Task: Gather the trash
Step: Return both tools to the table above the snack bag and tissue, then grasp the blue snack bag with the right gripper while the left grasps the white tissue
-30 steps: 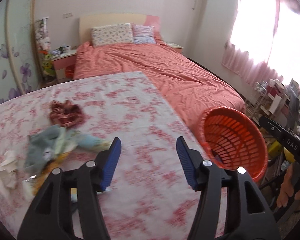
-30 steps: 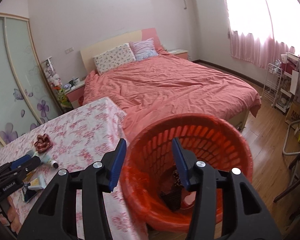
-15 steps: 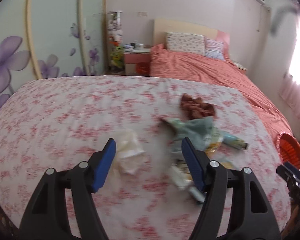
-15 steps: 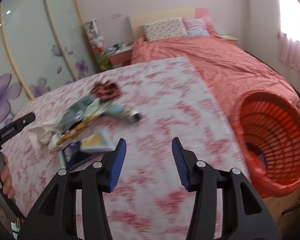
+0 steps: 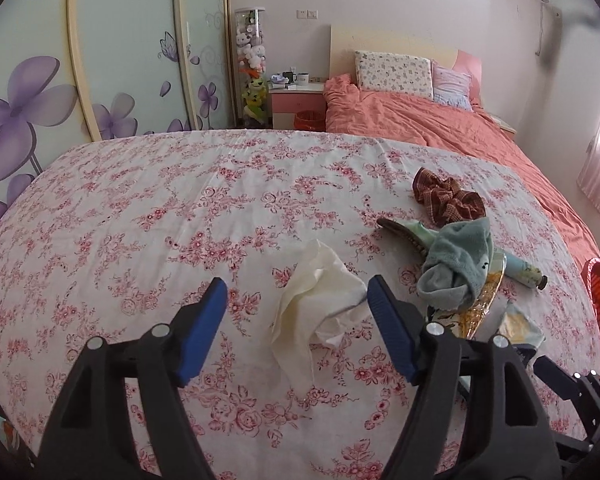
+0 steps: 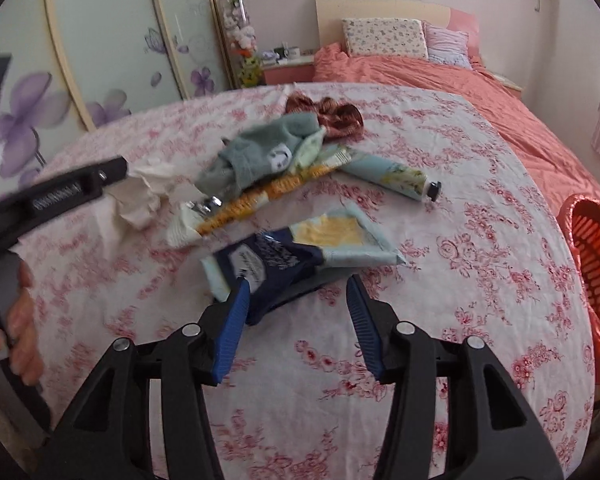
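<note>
A: Swinging off the orange basket, both grippers now face the floral table. Basket's at 3 o'clock, table edge.

B: Left gripper, fingers apart, empty, straddles the white tissue at 12.

A: Right gripper, also spread, nothing held, noses at the dark blue wrapper. Next pickups lined up, prob.

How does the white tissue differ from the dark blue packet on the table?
The white tissue is crumpled and plain; the dark blue packet is flatter and printed. The tissue lies between the left gripper fingers, the packet before the right gripper. Both rest on the floral cloth, ungrasped.
</note>
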`<state>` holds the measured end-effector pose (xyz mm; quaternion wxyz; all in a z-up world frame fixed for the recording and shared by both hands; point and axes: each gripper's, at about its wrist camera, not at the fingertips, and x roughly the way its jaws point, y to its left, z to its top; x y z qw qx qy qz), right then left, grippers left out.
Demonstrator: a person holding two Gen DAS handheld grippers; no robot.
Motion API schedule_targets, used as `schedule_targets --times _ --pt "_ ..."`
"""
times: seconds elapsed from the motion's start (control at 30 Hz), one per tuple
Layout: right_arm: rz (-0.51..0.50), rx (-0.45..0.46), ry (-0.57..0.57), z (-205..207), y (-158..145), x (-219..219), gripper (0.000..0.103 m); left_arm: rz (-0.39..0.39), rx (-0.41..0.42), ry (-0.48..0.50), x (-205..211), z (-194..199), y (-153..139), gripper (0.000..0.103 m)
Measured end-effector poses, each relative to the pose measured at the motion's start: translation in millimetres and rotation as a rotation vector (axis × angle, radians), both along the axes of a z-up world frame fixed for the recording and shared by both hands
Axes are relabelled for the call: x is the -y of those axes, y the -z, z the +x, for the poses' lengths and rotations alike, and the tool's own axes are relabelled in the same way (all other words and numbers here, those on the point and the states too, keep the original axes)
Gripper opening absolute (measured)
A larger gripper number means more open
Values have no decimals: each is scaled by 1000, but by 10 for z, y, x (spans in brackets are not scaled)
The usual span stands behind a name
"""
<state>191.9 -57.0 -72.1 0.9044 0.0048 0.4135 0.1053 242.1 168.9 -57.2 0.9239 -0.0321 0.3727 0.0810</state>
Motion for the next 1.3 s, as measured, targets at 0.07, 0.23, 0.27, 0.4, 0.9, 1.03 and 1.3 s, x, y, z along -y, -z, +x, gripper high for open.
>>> schedule_targets --times 0.07,0.23,0.27,0.4,0.9,1.03,1.3 --pt "-23 -1 28 45 46 65 51 0 0 1 -5 9 20 75" --pt "-49 6 174 224 41 417 51 6 5 6 -6 30 21 75" --pt "-19 5 192 241 7 523 51 4 6 7 -14 30 19 75" --pt "54 30 191 201 -100 674 54 -11 16 14 -33 9 9 75" --pt "182 -161 405 738 72 637 64 -44 43 2 -78 -39 -132 78" --pt "86 -109 363 568 104 733 47 -33 39 10 -88 -30 -102 78" --pt "-41 -39 294 426 162 846 44 -56 -6 4 -83 9 111 78"
